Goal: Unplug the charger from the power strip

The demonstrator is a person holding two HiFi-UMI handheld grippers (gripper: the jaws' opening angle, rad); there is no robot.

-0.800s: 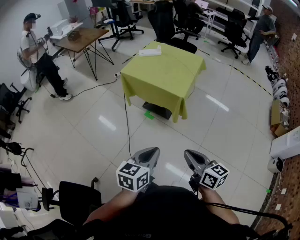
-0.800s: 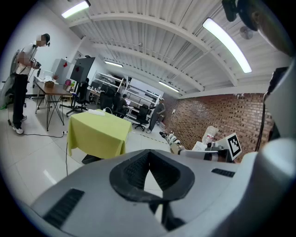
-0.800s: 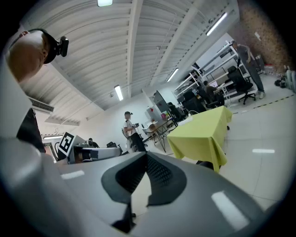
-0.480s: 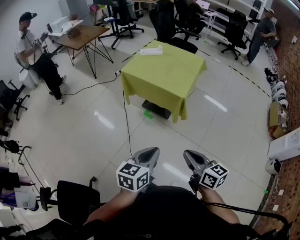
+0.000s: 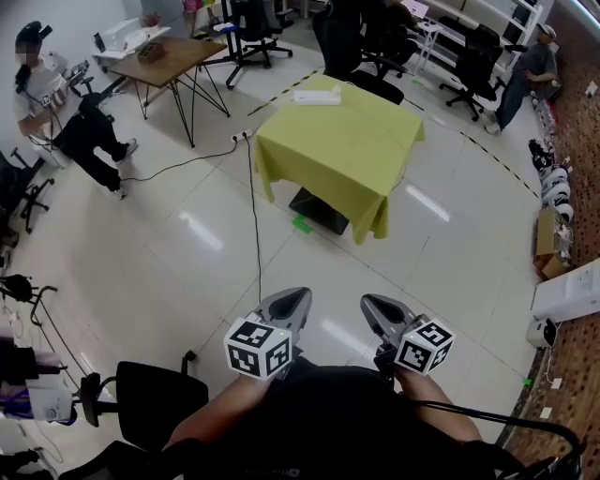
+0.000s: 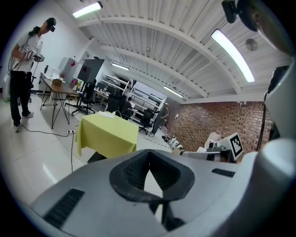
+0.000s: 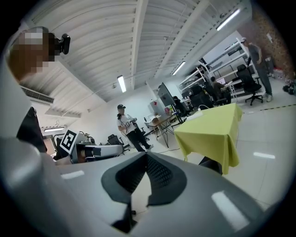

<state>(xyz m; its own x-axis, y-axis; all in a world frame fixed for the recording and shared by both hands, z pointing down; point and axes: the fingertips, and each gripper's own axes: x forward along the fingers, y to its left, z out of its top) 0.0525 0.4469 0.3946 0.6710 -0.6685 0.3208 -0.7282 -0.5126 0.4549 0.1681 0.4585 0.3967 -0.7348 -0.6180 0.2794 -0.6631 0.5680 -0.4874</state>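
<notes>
Yellow-green table (image 5: pixel 347 155): I saw the white power strip (image 5: pixel 317 97) at its far edge.
Left gripper (image 5: pixel 296 297): jaws together, empty, well apart from it.
Right gripper (image 5: pixel 367 303): closed, empty too.
Between: black cable (image 5: pixel 254 230) on floor (image 5: pixel 178 272).

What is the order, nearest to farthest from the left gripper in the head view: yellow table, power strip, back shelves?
1. Yellow table, straight ahead.
2. Power strip, on the table's far edge.
3. Shelves, top right at the back.

Grey left gripper (image 5: pixel 296 297) and right gripper (image 5: pixel 367 303) carry black-and-white marker cubes (image 5: pixel 258 349).
</notes>
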